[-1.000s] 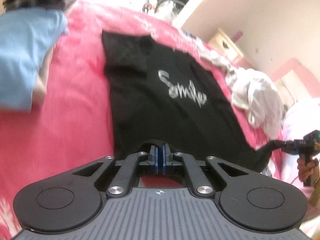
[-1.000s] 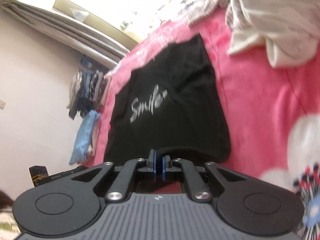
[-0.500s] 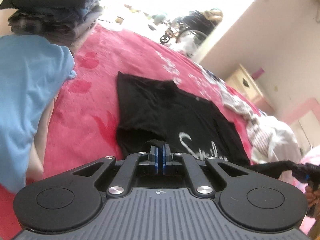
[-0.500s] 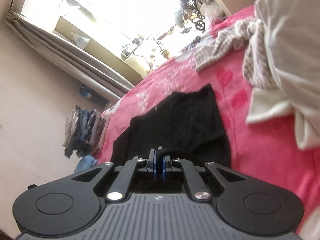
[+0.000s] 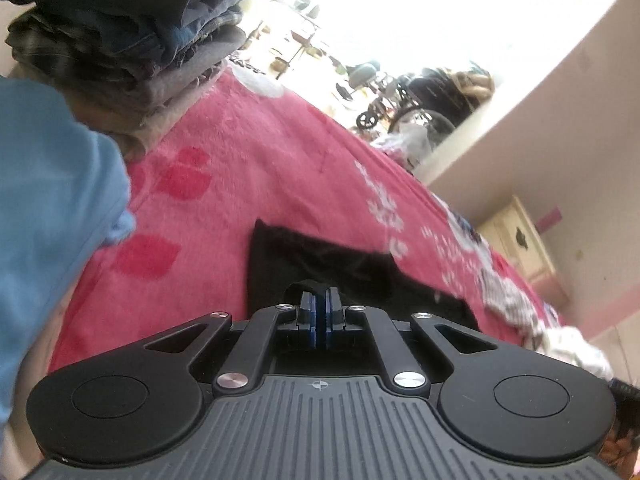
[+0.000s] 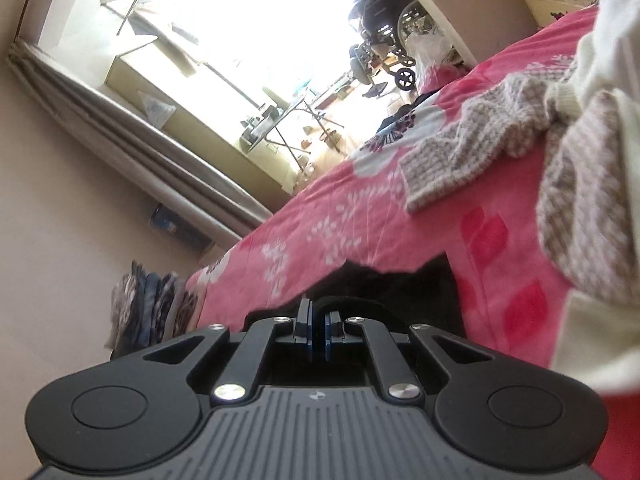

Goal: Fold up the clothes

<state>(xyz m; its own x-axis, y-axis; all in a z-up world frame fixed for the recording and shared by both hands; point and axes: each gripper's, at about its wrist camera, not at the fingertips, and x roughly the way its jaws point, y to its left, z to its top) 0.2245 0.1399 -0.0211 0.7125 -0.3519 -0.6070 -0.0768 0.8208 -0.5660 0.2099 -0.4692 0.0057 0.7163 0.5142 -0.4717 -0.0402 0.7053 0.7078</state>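
Note:
A black T-shirt (image 5: 320,258) lies on the pink floral bedspread (image 5: 240,168). My left gripper (image 5: 320,300) is shut on a fold of its black fabric, which loops over the fingertips. Beyond them only a short stretch of the shirt shows. In the right wrist view the same shirt (image 6: 400,290) appears as a dark strip ahead. My right gripper (image 6: 318,314) is shut on a black fold of it too. The printed word on the shirt is hidden in both views.
A stack of folded clothes (image 5: 120,40) stands at the far left of the bed, with a light blue garment (image 5: 48,220) in front of it. A heap of white and checked clothes (image 6: 560,152) lies to the right. A cream cabinet (image 5: 520,240) stands by the wall.
Both grippers have carried the shirt's edge forward over the shirt, low toward the bed. The silver print is now covered and far less black fabric shows ahead.

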